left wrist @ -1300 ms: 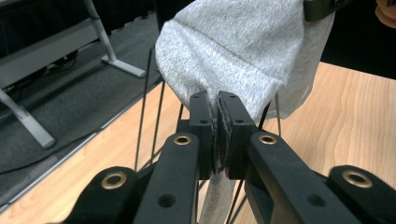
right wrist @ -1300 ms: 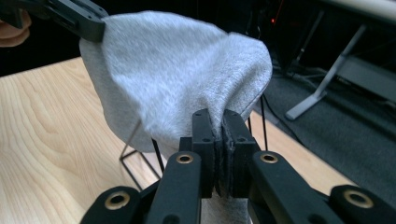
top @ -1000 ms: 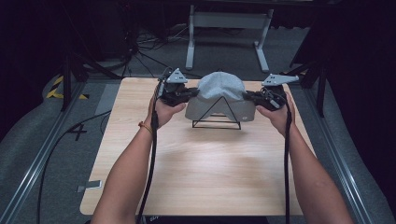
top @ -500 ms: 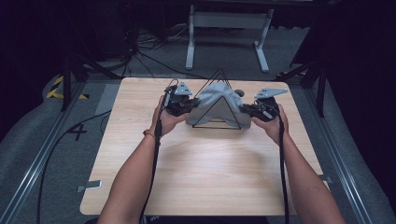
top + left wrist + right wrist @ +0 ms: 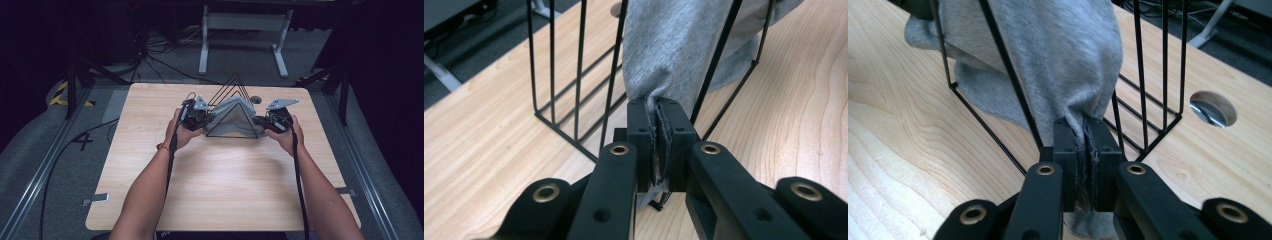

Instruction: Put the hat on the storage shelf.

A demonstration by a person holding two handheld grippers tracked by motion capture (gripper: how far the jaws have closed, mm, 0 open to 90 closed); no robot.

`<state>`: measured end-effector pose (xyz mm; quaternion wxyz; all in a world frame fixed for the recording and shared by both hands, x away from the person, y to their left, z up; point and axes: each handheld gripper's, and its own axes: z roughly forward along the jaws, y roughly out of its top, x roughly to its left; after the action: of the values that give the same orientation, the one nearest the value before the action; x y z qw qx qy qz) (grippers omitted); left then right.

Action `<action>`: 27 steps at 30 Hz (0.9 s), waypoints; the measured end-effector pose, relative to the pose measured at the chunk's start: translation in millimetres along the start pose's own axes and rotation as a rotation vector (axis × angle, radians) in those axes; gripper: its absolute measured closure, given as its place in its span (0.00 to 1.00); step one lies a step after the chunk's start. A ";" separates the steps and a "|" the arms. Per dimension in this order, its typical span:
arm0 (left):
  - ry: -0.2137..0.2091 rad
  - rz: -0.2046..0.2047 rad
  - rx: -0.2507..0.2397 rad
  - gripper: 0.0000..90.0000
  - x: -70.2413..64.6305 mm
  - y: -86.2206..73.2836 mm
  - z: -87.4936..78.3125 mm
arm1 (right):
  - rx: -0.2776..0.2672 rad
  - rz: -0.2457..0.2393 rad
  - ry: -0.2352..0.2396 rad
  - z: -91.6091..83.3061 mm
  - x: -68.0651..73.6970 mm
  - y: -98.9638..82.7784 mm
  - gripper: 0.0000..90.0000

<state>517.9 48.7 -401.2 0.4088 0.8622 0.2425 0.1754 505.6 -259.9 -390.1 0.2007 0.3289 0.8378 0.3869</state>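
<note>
A grey cloth (image 5: 231, 119) hangs between the triangular black wire frames of a rack (image 5: 235, 88) near the far middle of the wooden table (image 5: 220, 185). My left gripper (image 5: 206, 118) pinches the cloth's left end; up close its pads (image 5: 640, 145) press a bunched fold of the cloth (image 5: 674, 55) beside the rack's wires (image 5: 579, 75). My right gripper (image 5: 260, 123) is shut on the right end, with the gathered cloth (image 5: 1048, 55) squeezed between its pads (image 5: 1066, 160) next to the rack's wires (image 5: 1153, 70).
A round cable hole (image 5: 255, 99) lies in the table just behind the rack, also close by in the right gripper view as a cable hole (image 5: 1213, 108). A white stand (image 5: 242, 22) and cables sit on the floor beyond the far edge.
Both grippers have come down with the cloth. It rode over the top of the rack a second ago and now sits low between the wire triangles, whose tips stick out above it.
</note>
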 end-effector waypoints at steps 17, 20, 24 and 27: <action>0.033 -0.033 -0.007 0.94 1.5 -8.3 2.5 | 0.005 0.024 -0.011 4.9 0.2 -5.6 0.93; 0.045 -0.020 -0.017 0.93 2.1 -5.7 -6.2 | -0.012 0.024 -0.020 -3.2 0.1 -3.7 0.92; 0.056 -0.010 -0.021 0.93 2.5 -3.7 -14.9 | -0.020 0.025 -0.032 -10.4 -0.5 -1.7 0.90; 0.073 -0.002 -0.022 0.93 3.9 -2.4 -22.3 | -0.030 0.024 -0.038 -16.9 -1.0 -0.1 0.90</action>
<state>509.3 66.0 -389.3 0.4092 0.8505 0.2560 0.2090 496.3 -269.4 -379.6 0.2166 0.3431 0.8241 0.3954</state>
